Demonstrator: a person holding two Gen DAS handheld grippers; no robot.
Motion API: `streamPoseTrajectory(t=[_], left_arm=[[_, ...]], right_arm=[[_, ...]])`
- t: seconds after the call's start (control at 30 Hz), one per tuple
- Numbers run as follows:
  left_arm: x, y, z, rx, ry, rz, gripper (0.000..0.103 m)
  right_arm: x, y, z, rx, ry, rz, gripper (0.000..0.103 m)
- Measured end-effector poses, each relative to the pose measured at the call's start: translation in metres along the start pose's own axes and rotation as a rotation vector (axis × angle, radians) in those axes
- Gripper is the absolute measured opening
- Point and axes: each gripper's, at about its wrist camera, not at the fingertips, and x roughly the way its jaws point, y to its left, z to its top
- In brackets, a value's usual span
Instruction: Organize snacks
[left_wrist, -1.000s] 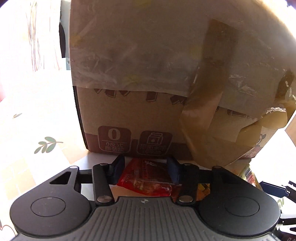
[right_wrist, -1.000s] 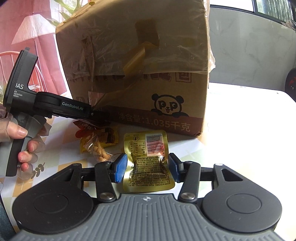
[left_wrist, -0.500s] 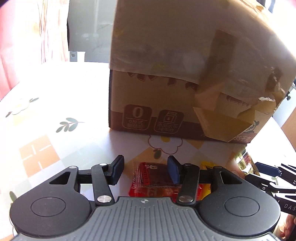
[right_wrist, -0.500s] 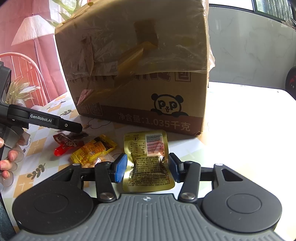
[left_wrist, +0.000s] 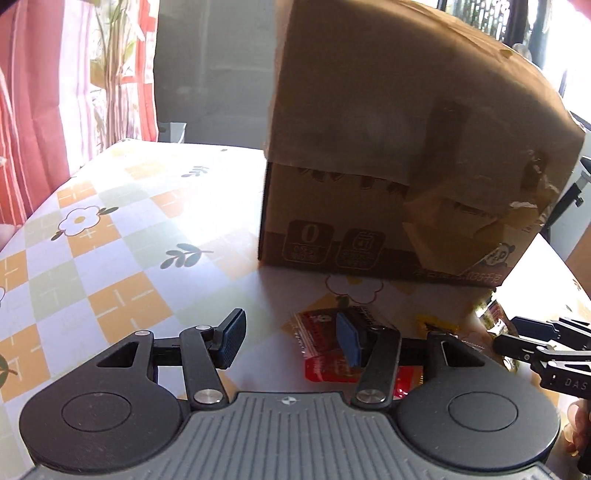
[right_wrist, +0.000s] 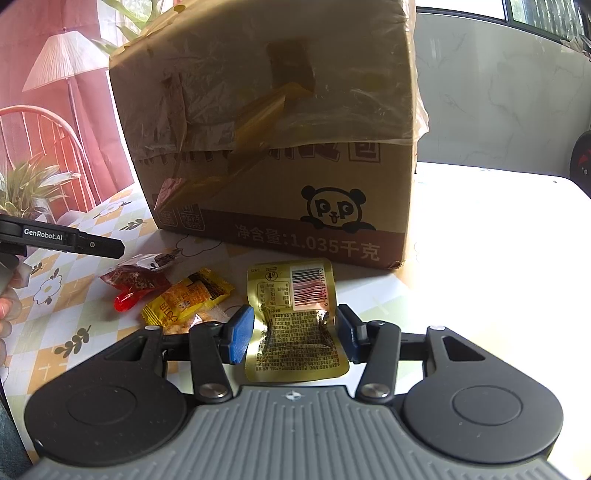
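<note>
Tablecloth (right_wrist: 110, 236), "1.035千克" panda carton (right_wrist: 280, 155)

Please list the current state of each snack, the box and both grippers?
Gold packet: pinched by right gripper.
Red packet: lying loose on table.
Yellow packet: lying loose.
Cardboard box: upright, taped.
Left gripper: open, holding nothing.

A cardboard box (right_wrist: 280, 147) stands on the table (right_wrist: 480, 229) ahead of me. Before it lie three packets in a row: one (right_wrist: 295, 317) between my right gripper (right_wrist: 291, 334) pads, a second (right_wrist: 188, 299) just left of it (edges perhaps touching), a third (right_wrist: 138, 278) furthest left, near my left gripper (left_wrist: 291, 341).
</note>
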Motion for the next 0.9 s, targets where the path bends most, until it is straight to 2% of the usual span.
streamPoseTrajectory(t=[0.1,0.47,0.63,0.73,0.9], left_arm=[[0.0,-0.009,-0.004,0.06,0.026,-0.024,0.057],[0.005,-0.029,-0.025,0.063,0.097,-0.126,0.058],[0.007,-0.025,-0.023,0.028,0.101,-0.13,0.058],[0.01,-0.03,-0.022,0.05,0.096,-0.113,0.058],[0.017,-0.045,-0.02,0.119,0.084,-0.088,0.065]], right_arm=[[0.0,0.0,0.0,0.0,0.0,0.001,0.051],[0.0,-0.001,-0.001,0.007,0.0,0.005,0.051],[0.0,-0.001,-0.001,0.008,-0.001,0.006,0.051],[-0.001,-0.001,-0.001,0.009,-0.001,0.006,0.051],[-0.001,0.0,-0.001,0.008,-0.001,0.005,0.051]])
